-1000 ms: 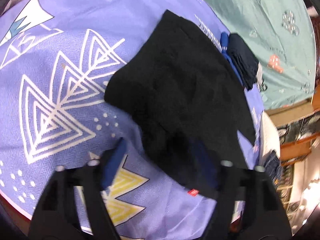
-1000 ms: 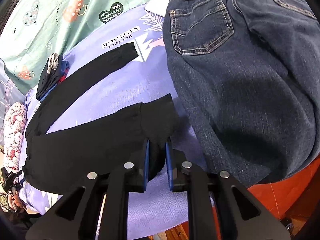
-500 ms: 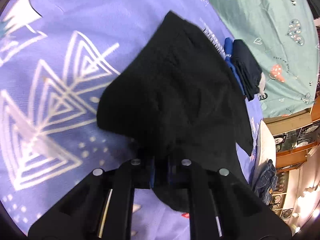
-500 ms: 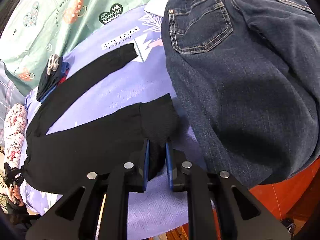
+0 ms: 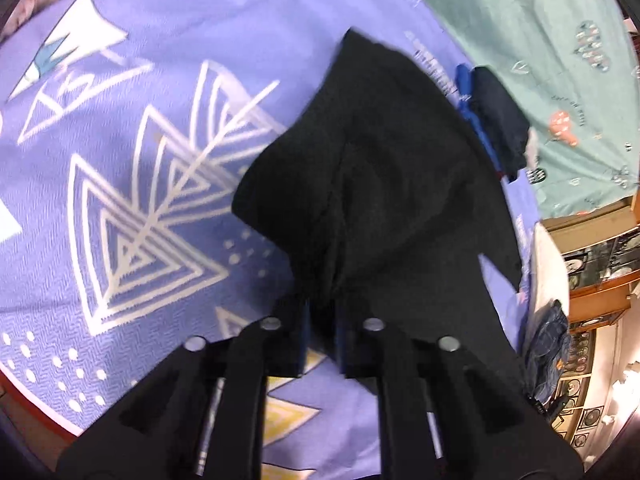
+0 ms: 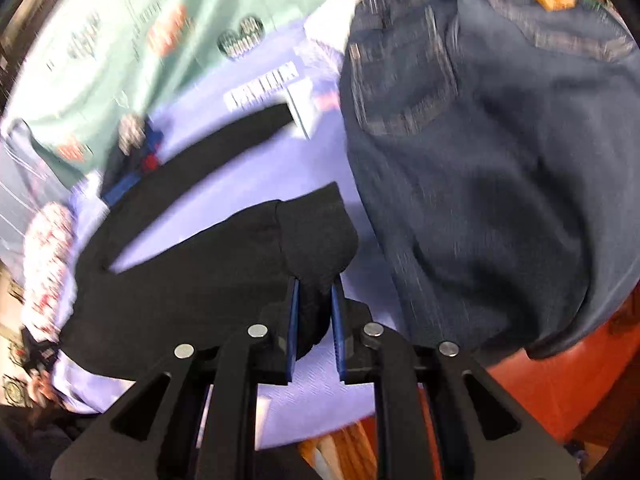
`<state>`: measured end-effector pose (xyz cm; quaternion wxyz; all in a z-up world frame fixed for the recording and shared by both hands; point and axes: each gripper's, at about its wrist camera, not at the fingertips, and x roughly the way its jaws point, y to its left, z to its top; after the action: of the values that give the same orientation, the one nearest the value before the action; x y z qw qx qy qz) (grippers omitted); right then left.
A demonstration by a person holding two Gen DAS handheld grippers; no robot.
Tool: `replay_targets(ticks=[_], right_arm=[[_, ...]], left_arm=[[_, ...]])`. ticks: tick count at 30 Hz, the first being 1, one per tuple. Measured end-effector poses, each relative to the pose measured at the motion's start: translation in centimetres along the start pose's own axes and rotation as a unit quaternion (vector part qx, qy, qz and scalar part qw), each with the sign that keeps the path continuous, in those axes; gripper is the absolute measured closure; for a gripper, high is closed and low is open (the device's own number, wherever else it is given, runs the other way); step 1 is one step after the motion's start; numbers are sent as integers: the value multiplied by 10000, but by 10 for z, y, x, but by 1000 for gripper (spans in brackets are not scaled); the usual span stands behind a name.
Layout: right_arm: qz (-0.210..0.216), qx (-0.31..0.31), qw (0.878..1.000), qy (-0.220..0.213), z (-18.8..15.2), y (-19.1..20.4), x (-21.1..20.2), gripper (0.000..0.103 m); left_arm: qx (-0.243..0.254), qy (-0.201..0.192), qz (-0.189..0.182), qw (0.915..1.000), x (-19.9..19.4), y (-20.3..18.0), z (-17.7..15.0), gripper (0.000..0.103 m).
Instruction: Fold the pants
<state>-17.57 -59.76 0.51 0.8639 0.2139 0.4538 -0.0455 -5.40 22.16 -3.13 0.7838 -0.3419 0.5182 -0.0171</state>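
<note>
Over purple sheet (image 5: 160, 60), both tools angled down: left tool (image 5: 322, 320) & right tool (image 6: 314, 300) each clamped on black pants (image 6: 192, 280)

One pair of black pants (image 5: 384, 184) lies on one purple patterned sheet (image 5: 132, 168). One pair of blue jeans (image 6: 500, 168) is heaped just beside the pants. One small stack of dark folded clothes (image 5: 496, 120) sits beside them. One green sheet (image 5: 532, 40) lies beyond. Two grippers, four fingers altogether.
</note>
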Motion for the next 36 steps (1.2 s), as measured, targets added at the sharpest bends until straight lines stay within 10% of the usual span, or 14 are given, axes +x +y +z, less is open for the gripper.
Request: replay_targets(ticks=[3,7,11,16,22,30,36], right_arm=[[-677,-259,9974,-17,-7,4,6,67],[-1167,-489,9892,-744,5,29,-25,67],[-46,-1179,9892,-868,16,99,-33,64],[1039,-2341,9666,34,0,216,28,51],[724,-2447,9571,1369,-36,235,123,51],[1394,-2476,9573,527,7,261,90,42],[1391,-2327,9585,888,2,264,120,42]], left_arm=[[3,-38,308,9995,-10,7,0,54],[449,-591,560,9957,-54,-10,2,51],[1456,-669,262,9867,-47,-70,-7,29],[1876,157,484,9809,35,-93,-19,29],[1662,300,69,9856,29,-73,-16,26],[2207,-555,530,9723,3,-109,101,10],[3344,-168,1207,9345,82,-145,185,10]])
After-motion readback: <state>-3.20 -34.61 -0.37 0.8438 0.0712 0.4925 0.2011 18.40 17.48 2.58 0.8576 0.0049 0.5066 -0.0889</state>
